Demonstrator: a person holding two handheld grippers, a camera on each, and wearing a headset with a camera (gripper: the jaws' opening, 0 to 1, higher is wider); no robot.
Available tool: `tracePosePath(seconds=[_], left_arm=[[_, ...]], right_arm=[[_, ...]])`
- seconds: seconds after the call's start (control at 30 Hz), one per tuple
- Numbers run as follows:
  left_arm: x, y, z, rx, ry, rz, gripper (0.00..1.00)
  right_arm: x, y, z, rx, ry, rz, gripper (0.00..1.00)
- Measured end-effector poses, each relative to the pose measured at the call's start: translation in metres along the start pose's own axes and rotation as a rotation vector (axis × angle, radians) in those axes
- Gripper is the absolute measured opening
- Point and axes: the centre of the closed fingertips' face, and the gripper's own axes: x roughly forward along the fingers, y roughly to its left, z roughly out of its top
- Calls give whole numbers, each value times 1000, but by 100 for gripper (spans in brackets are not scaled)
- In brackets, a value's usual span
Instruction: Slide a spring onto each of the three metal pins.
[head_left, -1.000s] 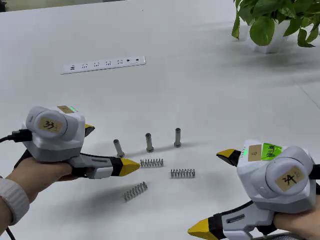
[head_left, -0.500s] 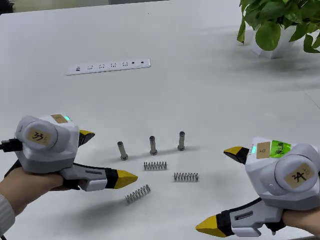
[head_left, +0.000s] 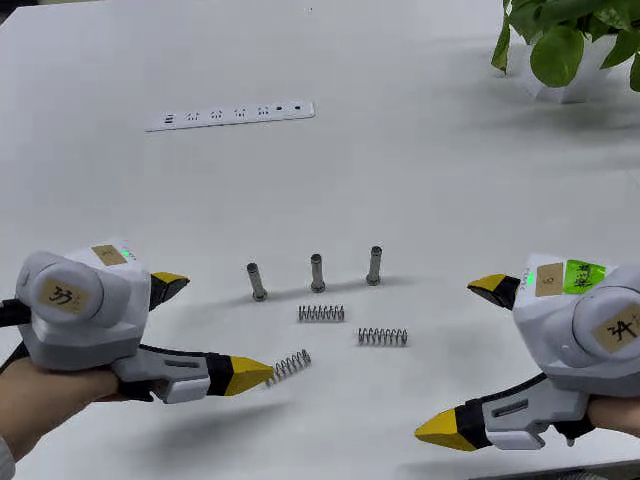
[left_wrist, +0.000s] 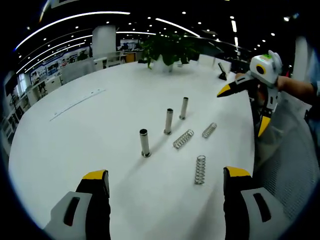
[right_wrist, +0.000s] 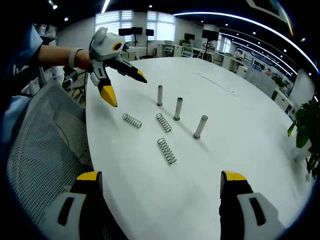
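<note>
Three short metal pins stand upright in a row on the white table: left pin (head_left: 256, 281), middle pin (head_left: 317, 272), right pin (head_left: 375, 265). Three springs lie flat in front of them: one (head_left: 290, 366) nearest my left gripper, one (head_left: 321, 313) in the middle, one (head_left: 383, 337) to the right. My left gripper (head_left: 222, 330) is open at the lower left, its lower tip almost touching the nearest spring. My right gripper (head_left: 467, 360) is open at the lower right, apart from the springs. In the left gripper view the pins (left_wrist: 168, 121) and springs (left_wrist: 200, 169) lie ahead of the jaws.
A white power strip (head_left: 231, 115) lies farther back on the table. A potted plant (head_left: 570, 45) stands at the far right corner. A mesh chair (right_wrist: 40, 150) sits beside the table's near edge.
The head camera has tilted, so the whole scene sits differently. My left gripper has dropped lower and nearer the closest spring. My right gripper stays open at the right.
</note>
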Motion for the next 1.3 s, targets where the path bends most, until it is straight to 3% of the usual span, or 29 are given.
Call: tracePosePath(seconds=[0.27,0.47,0.6,0.7,0.9,0.93,1.3], left_arm=[[-4,-19,-12,-30,-5,0,95],[-4,-30,-16,-18,0,19,87],[-2,-33,-18,4,40,38,78],[-2,-28,-19,20,49,40,70],[7,-30,-22,8,84,28,52],[10,-32,-24,12,104,19,51],[23,-41,-24,101,169,15,37]], right_arm=[[2,3,0,-12,10,6,99],[4,5,-1,-23,20,9,99],[5,8,-1,-26,20,13,99],[5,9,-1,-27,23,14,99],[5,10,-3,-22,22,14,99],[5,11,-4,-21,23,13,99],[3,11,-10,-8,29,15,99]])
